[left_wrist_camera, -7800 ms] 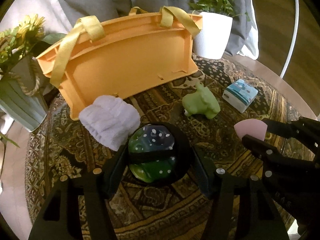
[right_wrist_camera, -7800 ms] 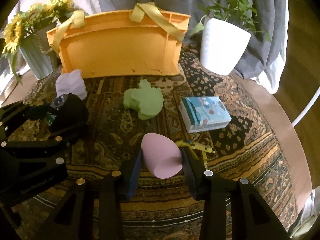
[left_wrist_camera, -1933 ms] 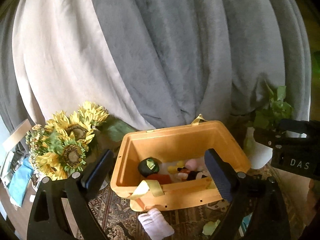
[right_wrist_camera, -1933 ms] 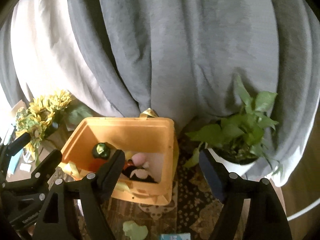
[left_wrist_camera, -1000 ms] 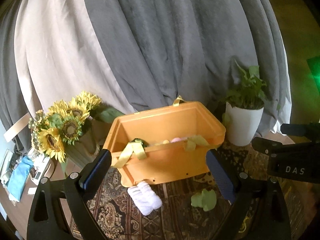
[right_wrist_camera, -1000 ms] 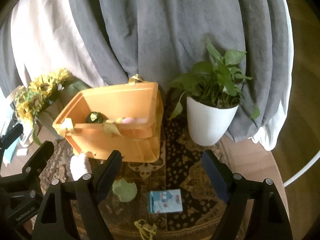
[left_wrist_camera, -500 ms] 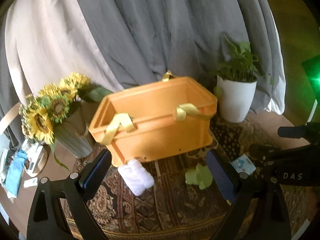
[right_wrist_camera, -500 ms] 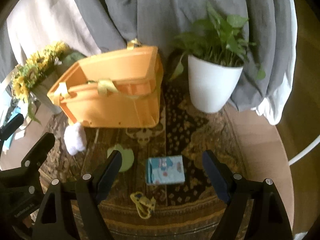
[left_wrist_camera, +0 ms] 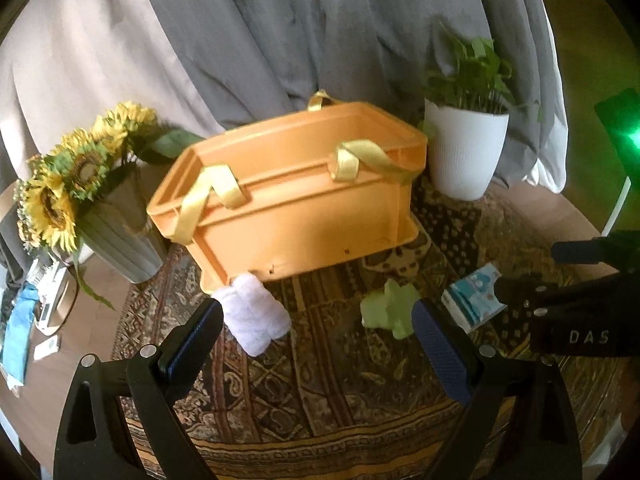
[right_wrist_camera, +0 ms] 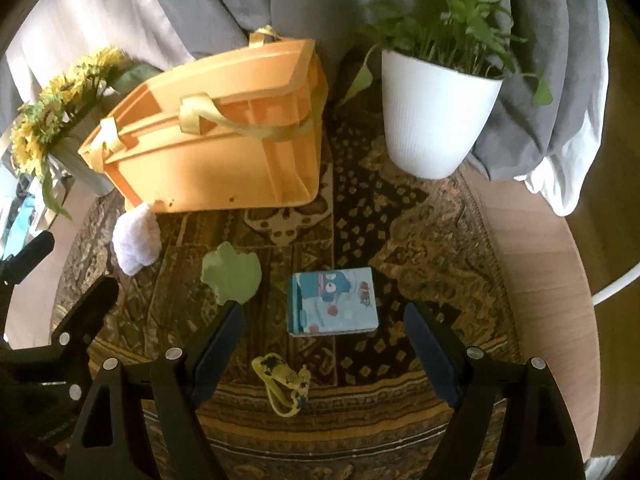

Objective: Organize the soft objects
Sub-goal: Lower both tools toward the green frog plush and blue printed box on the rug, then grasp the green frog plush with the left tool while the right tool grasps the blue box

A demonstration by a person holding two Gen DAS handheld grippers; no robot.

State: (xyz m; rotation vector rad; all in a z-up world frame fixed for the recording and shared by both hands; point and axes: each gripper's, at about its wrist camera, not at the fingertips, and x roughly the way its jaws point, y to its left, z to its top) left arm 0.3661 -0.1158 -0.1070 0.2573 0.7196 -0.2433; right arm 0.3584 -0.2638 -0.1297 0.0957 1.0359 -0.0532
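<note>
An orange crate with yellow straps stands at the back of the patterned rug; it also shows in the right wrist view. A white fluffy roll, a green soft toy and a blue printed tissue pack lie in front of it. A small yellow item lies nearer. My left gripper is open and empty above the rug, near the white roll. My right gripper is open and empty over the tissue pack.
A white pot with a green plant stands right of the crate. A grey vase of sunflowers stands left. Grey and beige cloth hangs behind. The round table's wooden edge curves on the right.
Both grippers have come down and back from over the crate, where they let go of the dotted ball and the pink piece. They now hang low over the rug, open.
</note>
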